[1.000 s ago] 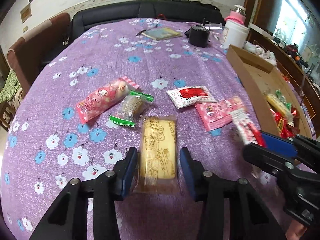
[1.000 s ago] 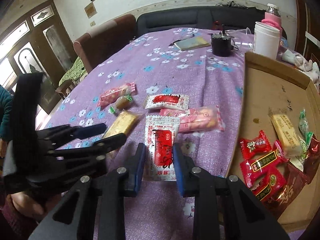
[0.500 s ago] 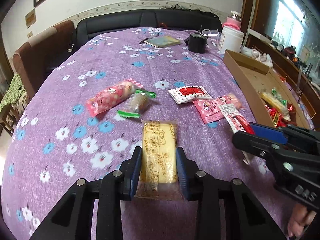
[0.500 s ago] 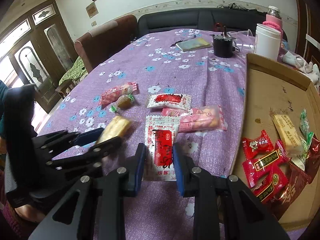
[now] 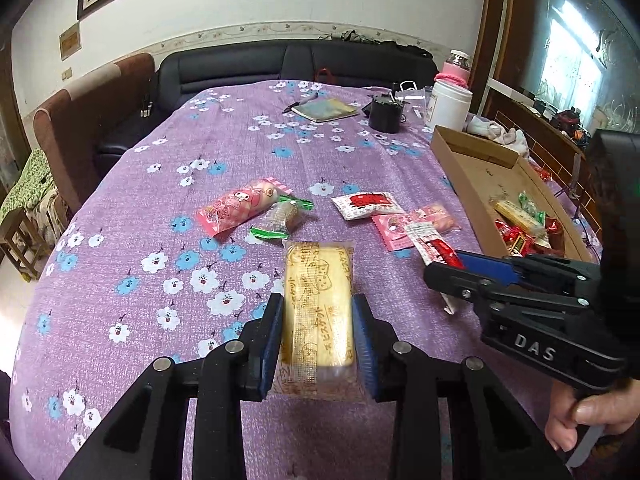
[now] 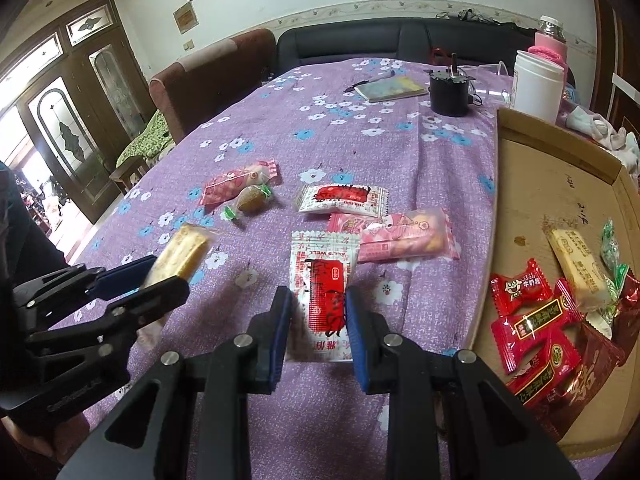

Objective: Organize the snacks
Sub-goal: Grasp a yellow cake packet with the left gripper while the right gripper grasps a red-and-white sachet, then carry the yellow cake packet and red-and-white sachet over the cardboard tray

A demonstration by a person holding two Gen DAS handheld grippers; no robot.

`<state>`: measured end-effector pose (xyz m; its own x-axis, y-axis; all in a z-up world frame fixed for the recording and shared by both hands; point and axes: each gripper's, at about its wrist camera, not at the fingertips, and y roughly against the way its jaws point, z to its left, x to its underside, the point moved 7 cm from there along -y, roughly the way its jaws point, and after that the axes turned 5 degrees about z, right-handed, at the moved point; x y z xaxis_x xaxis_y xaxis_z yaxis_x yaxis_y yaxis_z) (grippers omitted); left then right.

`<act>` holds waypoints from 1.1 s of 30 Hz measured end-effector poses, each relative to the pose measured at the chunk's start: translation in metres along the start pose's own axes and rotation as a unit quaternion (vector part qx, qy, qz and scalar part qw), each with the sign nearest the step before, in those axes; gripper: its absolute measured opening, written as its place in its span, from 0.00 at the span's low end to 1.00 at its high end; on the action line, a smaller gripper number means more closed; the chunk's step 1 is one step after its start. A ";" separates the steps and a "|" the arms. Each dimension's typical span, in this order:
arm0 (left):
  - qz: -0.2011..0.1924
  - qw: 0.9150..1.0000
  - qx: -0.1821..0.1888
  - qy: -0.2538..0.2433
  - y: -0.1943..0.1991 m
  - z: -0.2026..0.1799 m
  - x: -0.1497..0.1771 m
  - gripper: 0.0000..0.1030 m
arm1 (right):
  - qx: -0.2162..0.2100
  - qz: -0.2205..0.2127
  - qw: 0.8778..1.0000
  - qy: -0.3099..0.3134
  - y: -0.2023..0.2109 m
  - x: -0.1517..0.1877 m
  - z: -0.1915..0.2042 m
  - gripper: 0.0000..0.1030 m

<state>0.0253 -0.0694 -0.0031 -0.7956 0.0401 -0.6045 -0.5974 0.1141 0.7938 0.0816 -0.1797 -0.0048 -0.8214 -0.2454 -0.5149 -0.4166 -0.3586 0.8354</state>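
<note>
Left hand-held gripper point(image 5: 318, 344) pinches yellow cake point(image 5: 318, 304); right hand-held gripper point(image 6: 318, 330) pinches red-white packet point(image 6: 324, 292). Box point(image 6: 516, 184) partly filled; four snacks left on bench point(image 5: 160, 208).

- The room is bright with daylight.
- A shiny glass window point(image 5: 576, 56) on the right glows white with glare.
- The glass-paned wooden doors point(image 6: 60, 136) on the left look washed out.
- Straight lines bend near the dark, round corners.
- The yellow wrapped cake point(image 6: 176, 258) looks blurry.

The left gripper point(image 5: 318, 334) has just closed its jaws on the yellow cake packet point(image 5: 318, 304), lifting it off the surface point(image 5: 120, 280).
</note>
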 end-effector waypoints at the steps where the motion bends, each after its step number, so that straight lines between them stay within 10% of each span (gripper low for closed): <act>1: -0.001 1.000 -0.001 -0.002 0.002 -0.001 0.001 0.34 | 0.000 0.000 1.000 0.000 0.000 0.000 0.000 0.25; 33: -0.022 0.999 -0.003 -0.025 0.025 -0.033 -0.006 0.34 | -0.015 -0.039 0.999 -0.026 0.032 -0.009 -0.010 0.25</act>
<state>0.0125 -0.0996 0.0225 -0.7627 0.0842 -0.6413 -0.6323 0.1118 0.7666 0.0800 -0.1981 0.0247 -0.8059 -0.1694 -0.5673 -0.4688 -0.4025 0.7862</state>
